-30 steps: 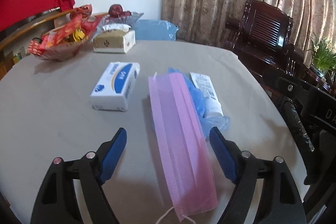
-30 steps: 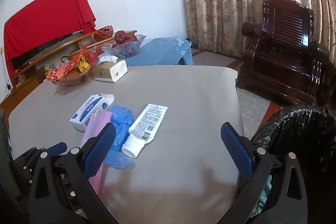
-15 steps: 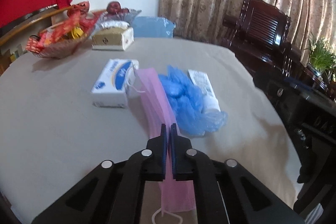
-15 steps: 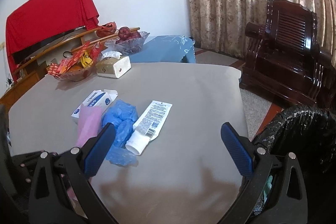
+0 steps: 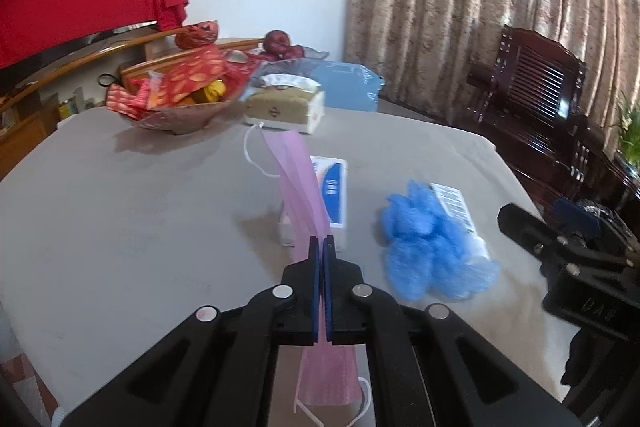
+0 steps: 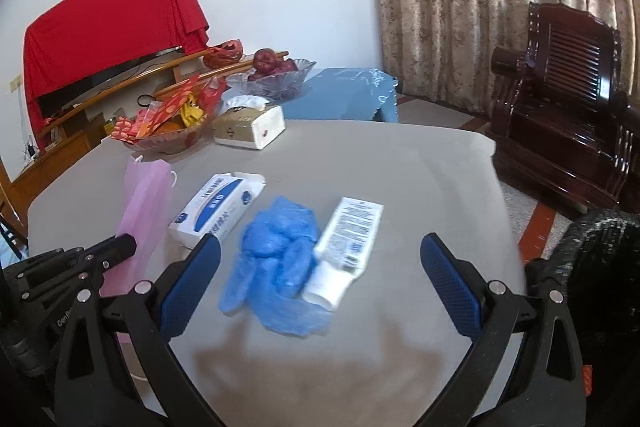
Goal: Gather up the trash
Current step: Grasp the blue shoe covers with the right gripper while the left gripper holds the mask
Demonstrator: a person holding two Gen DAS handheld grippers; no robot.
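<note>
Far left, the left gripper (image 5: 322, 247) is clamped on the pink face mask (image 5: 298, 187), lifted clear of the grey table (image 5: 120, 219) with its long axis running away from the gripper. Right of it lie the blue-and-white carton (image 6: 216, 207), the crumpled blue gloves (image 6: 276, 251) and the white tube (image 6: 344, 247). The right gripper (image 6: 320, 267), jaws spread and empty, hangs just near of them. The black-lined bin (image 6: 600, 267) stands far right, so the mask must likely cross rightward.

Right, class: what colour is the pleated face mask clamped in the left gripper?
Pink, with white ear loops. The pleated face mask shows best in the left wrist view.
</note>
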